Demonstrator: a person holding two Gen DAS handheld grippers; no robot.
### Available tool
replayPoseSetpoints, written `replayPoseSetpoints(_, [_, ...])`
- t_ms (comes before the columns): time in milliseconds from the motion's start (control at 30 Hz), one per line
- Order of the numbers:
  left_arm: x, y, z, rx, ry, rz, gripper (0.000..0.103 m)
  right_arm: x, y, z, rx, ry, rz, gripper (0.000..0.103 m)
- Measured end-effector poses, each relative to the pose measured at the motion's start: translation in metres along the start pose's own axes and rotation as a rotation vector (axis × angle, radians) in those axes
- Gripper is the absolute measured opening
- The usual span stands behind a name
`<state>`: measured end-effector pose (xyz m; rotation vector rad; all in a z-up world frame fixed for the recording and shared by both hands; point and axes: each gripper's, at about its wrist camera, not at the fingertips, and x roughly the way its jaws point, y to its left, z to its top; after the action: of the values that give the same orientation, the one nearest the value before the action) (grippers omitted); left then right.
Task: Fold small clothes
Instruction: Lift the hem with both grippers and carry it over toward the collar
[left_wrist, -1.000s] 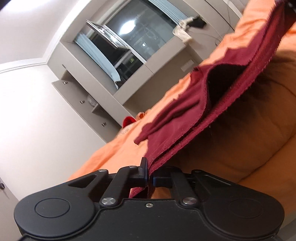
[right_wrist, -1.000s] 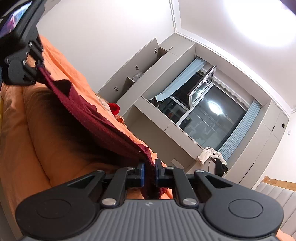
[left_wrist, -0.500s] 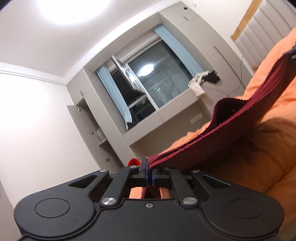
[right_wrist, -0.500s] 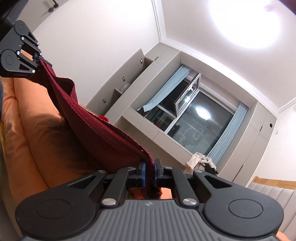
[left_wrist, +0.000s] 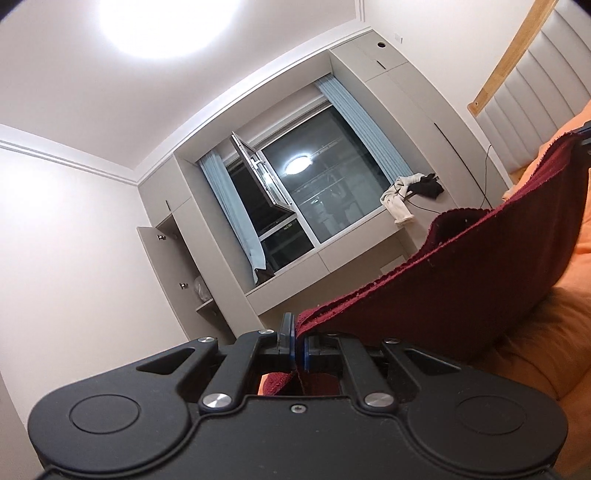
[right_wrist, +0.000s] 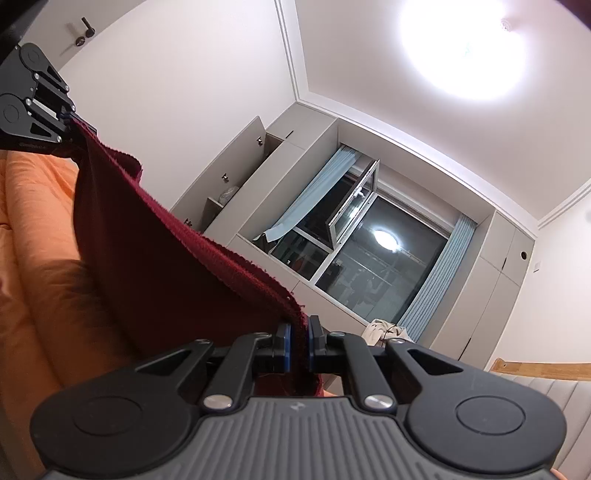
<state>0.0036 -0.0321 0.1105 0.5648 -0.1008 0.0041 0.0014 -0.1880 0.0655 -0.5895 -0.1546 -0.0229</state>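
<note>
While the left gripper (left_wrist: 298, 345) pinches one corner of the dark red garment (left_wrist: 480, 291) between its blue-edged fingers, the right gripper (right_wrist: 299, 345) clamps the opposite corner just the same, both jaws closed tight on the fabric. And look at that cloth: it hangs stretched between the two tools, lifted clear above the orange bedding (right_wrist: 33, 266), its top hem running in a sagging line from one grip to the other. From the right wrist view the left gripper shows up at the far left edge, the red cloth trailing from its tips. Below the garment a soft shadow falls on the orange cover. Out beyond, both cameras tilt upward: a dark window (left_wrist: 325, 192) with one sash swung open, pale blue curtains (right_wrist: 439, 273) at its sides, grey built-in cabinets (left_wrist: 177, 258) with a door ajar, a padded headboard (left_wrist: 532, 96), and a bright ceiling lamp (right_wrist: 465, 48) blazing overhead
</note>
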Motion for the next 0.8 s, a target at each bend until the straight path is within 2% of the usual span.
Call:
replayPoseSetpoints(167, [0.040,-0.005,0.008,0.017,-0.002,0.013,0.004,0.041,-0.006,-0.003,0.004,-0.002,0.000,0.009])
replayPoseSetpoints(400, [0.135,-0.011,0.014,0.044,0.029,0.039,0.005,0.132,-0.013,-0.008,-0.036,0.012,-0.007,0.009])
replayPoseSetpoints(600, [0.226,-0.024,0.007,0.053,0.104,0.026,0.005,0.222,-0.011,-0.027,-0.006,0.079,0.030,0.010])
replayPoseSetpoints(800, [0.315,-0.038,-0.014,0.031,0.235,-0.024,0.006,0.301,-0.003,-0.058,0.057,0.186,0.103,0.009])
